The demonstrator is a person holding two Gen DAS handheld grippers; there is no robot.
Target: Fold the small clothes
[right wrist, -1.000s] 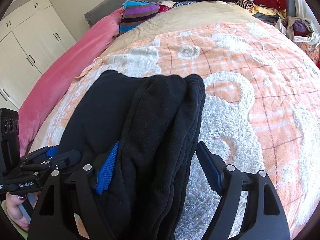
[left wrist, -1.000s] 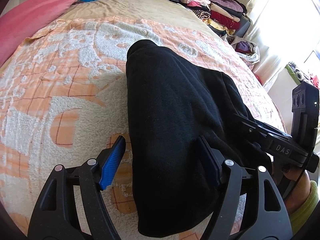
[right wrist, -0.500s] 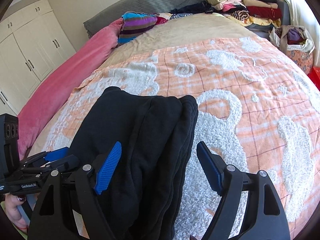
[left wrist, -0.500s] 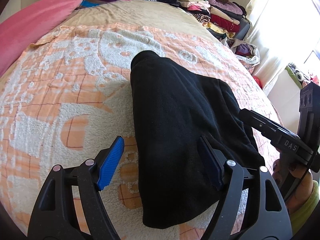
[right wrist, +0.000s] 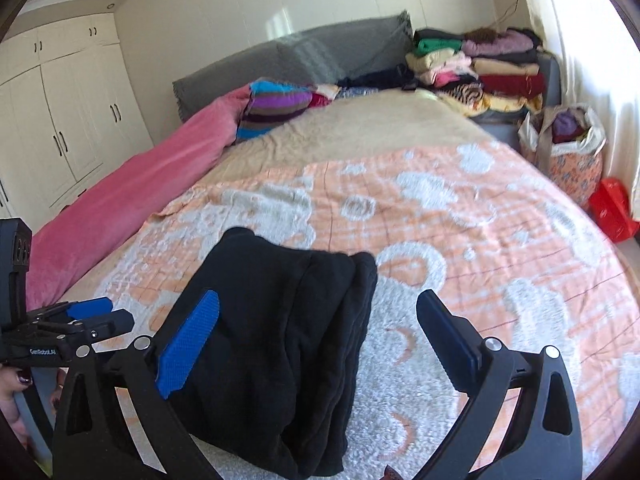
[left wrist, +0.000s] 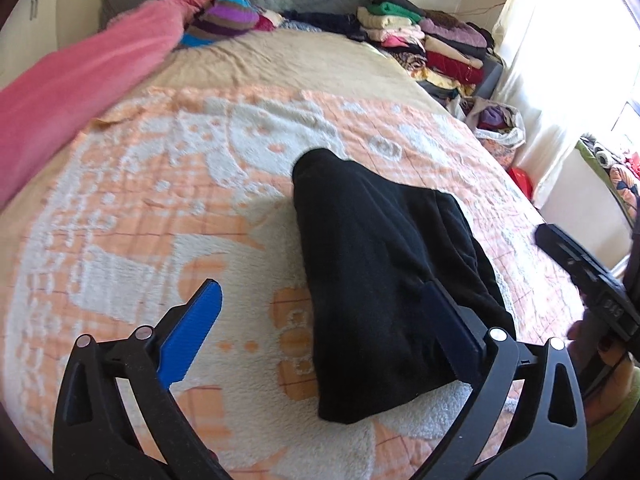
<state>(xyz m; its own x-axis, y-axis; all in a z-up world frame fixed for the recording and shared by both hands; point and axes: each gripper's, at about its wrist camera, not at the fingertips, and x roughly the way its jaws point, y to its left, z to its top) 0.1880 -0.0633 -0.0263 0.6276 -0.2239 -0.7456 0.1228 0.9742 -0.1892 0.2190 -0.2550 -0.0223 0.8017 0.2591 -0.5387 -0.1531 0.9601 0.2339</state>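
A folded black garment [left wrist: 376, 272] lies on the orange and white blanket [left wrist: 160, 208]; it also shows in the right wrist view [right wrist: 280, 340]. My left gripper [left wrist: 320, 324] is open and empty, raised above the garment's near left part. My right gripper [right wrist: 316, 340] is open and empty, raised above the garment's near right edge. The right gripper's body shows at the right edge of the left wrist view [left wrist: 588, 276]. The left gripper shows at the left edge of the right wrist view [right wrist: 92, 316], jaws apart.
A pink duvet [right wrist: 132, 200] runs along the bed's left side. A striped garment [right wrist: 272, 106] and stacks of folded clothes [right wrist: 484, 68] lie at the head. A bag of clothes [right wrist: 564, 140] and a red bag [right wrist: 612, 208] stand beside the bed. White wardrobes [right wrist: 60, 120] stand left.
Both grippers have pulled back and risen away from the garment, staying open. The garment stays folded on the blanket. More of the room has come into view.
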